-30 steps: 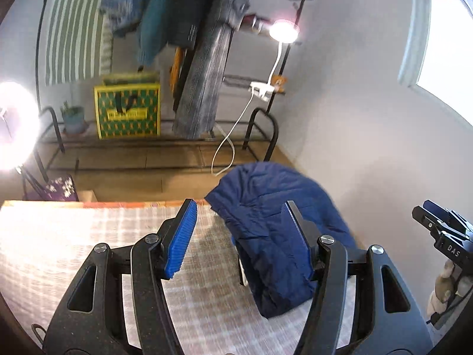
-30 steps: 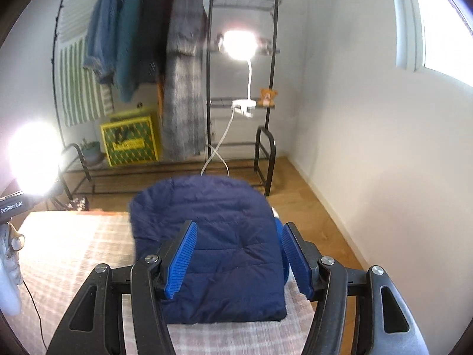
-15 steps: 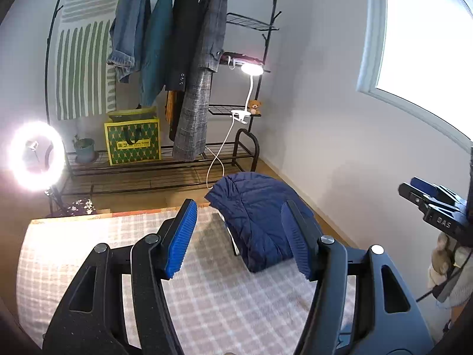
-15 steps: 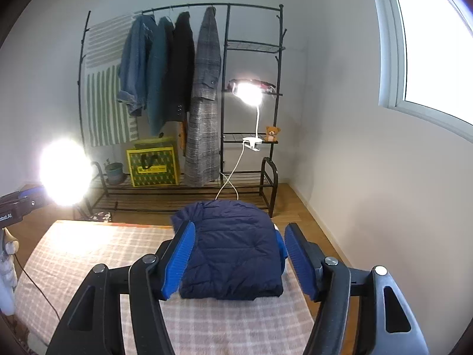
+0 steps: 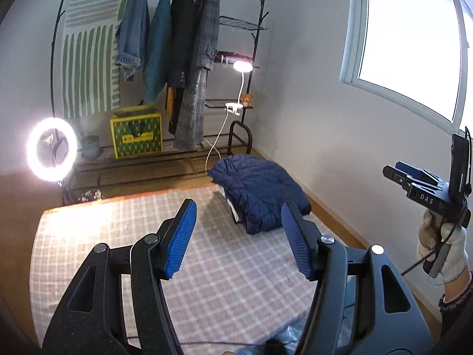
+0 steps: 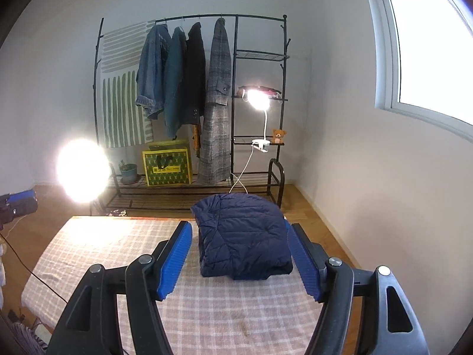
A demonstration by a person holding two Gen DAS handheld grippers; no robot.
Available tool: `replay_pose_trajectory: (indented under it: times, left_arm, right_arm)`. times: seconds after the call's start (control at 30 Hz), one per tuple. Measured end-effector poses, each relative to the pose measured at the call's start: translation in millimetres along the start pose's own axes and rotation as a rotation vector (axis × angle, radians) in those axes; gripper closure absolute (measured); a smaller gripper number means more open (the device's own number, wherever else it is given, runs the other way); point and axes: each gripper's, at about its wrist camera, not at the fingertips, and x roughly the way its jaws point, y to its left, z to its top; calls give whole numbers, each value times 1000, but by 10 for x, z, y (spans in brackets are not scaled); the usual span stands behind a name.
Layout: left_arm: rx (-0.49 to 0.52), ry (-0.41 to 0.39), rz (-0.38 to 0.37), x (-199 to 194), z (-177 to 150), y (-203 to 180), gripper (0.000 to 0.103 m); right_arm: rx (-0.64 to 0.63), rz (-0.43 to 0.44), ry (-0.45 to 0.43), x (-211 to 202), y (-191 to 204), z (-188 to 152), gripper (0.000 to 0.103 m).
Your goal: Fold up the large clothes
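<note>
Folded navy jacket (image 6: 244, 235) lies as a thick bundle on the far right corner of the table (image 6: 207, 310), which is covered with a pale checked cloth; its far edge hangs slightly past the table end. Something white shows under its left side in the left wrist view. Both claws hang above the table, apart from the jacket and holding nothing. On the left claw (image 5: 238, 238) the blue pads stand apart with only the cloth seen between them. On the right claw (image 6: 239, 261) the jaws are opening, and the jacket shows between the fingers but well beyond them, untouched. A gloved hand (image 5: 443, 251) grips the right tool's handle at the edge of the left view. Behind the table stand a clothes rack (image 6: 192, 88) with hanging coats, a ring light (image 5: 51, 149) and a clip lamp (image 6: 258, 100).
</note>
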Motion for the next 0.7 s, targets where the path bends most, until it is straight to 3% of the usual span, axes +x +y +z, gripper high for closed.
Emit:
replay_pose_trajectory:
  times: [0.23,0.33,0.57,0.7]
  left_arm:
    - [33,19,10,-111,-140,54,41]
    - [49,23,27,-210,-104,61,41]
    - [76,-44,39,-692,59,-33,41]
    - [82,-62,29,-808,-17,-72,39]
  right_arm:
    - [27,45,-3,-2,-37,-157,31]
    - [27,27,-3,-9,-82,-183,31]
    - [33,23,-54,-309,-216,-61,31]
    - [23,30,-61,-403,-185,-62,27]
